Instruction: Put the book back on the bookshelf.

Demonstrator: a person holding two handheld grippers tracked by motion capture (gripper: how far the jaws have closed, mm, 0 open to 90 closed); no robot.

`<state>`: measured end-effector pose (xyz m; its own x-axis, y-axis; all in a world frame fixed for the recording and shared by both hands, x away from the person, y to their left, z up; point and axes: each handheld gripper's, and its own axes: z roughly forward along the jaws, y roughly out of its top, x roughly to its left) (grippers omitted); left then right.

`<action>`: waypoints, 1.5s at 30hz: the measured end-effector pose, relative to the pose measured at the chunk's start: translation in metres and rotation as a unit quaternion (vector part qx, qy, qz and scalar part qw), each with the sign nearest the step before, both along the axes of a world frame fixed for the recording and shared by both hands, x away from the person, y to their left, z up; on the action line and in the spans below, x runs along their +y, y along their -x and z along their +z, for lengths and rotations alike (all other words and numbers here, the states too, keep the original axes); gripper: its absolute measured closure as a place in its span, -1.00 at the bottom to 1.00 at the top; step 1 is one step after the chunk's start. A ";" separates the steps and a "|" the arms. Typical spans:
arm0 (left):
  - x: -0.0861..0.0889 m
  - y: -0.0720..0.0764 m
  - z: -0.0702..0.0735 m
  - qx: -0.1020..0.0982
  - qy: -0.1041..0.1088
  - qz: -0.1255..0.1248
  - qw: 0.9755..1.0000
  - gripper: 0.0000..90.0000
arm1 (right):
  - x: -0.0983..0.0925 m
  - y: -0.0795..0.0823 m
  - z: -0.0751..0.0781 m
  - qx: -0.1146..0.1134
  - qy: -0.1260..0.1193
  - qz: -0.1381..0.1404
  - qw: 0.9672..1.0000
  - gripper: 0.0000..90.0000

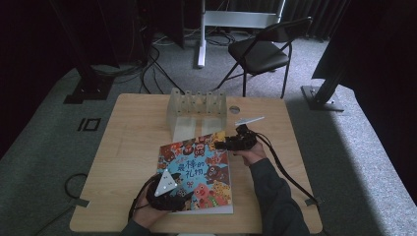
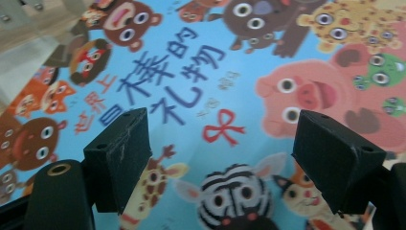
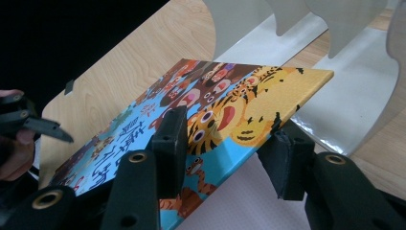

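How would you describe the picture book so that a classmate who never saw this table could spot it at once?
Start at the wooden table, then look in front of the clear slotted rack. The picture book lies toward the near edge; unlike everything else there, its blue cover is crowded with cartoon animals.

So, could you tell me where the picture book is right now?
In the high view the book lies on the table's near right half, just in front of the clear rack.

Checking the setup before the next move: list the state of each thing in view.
picture book: closed, far corner lifted off the table.
right gripper: jaws astride the book's raised corner.
left gripper: jaws open above the cover.
clear rack: upright, empty.
folding chair: unfolded, unoccupied.
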<state>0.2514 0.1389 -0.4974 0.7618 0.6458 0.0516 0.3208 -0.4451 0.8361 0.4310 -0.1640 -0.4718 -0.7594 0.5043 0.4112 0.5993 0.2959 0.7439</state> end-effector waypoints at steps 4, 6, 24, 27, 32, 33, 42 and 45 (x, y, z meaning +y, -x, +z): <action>0.006 -0.004 0.000 0.002 0.003 0.010 1.000 -0.55 | 0.000 0.001 0.002 -0.001 -0.011 0.001 1.000 0.27; 0.009 -0.005 0.001 0.002 0.008 0.013 1.000 -0.54 | 0.001 0.002 0.005 -0.005 -0.009 0.000 1.000 0.28; 0.027 -0.014 0.001 0.008 0.016 0.036 0.999 -0.52 | 0.004 0.011 0.020 -0.012 -0.027 -0.004 1.000 0.42; 0.031 -0.016 0.001 0.018 0.030 0.026 0.999 -0.53 | 0.004 0.013 0.021 -0.014 -0.030 -0.007 0.999 0.43; 0.036 -0.019 0.001 0.026 0.037 0.028 0.999 -0.53 | 0.004 0.016 0.023 -0.019 -0.032 -0.011 0.999 0.44; 0.037 -0.019 0.001 0.027 0.038 0.029 0.998 -0.53 | 0.004 0.017 0.024 -0.020 -0.033 -0.011 0.999 0.45; 0.043 -0.023 0.000 0.040 0.055 0.023 0.997 -0.57 | 0.005 0.025 0.028 -0.035 -0.039 -0.023 0.998 0.48; 0.046 -0.025 -0.001 0.046 0.061 0.021 0.997 -0.57 | 0.005 0.029 0.030 -0.042 -0.041 -0.026 0.998 0.49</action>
<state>0.2761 0.1848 -0.4983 0.7313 0.6750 -0.0978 0.4144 -0.3259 0.8497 0.4019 -0.1592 -0.4414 -0.7668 0.5107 0.3888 0.5464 0.2016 0.8129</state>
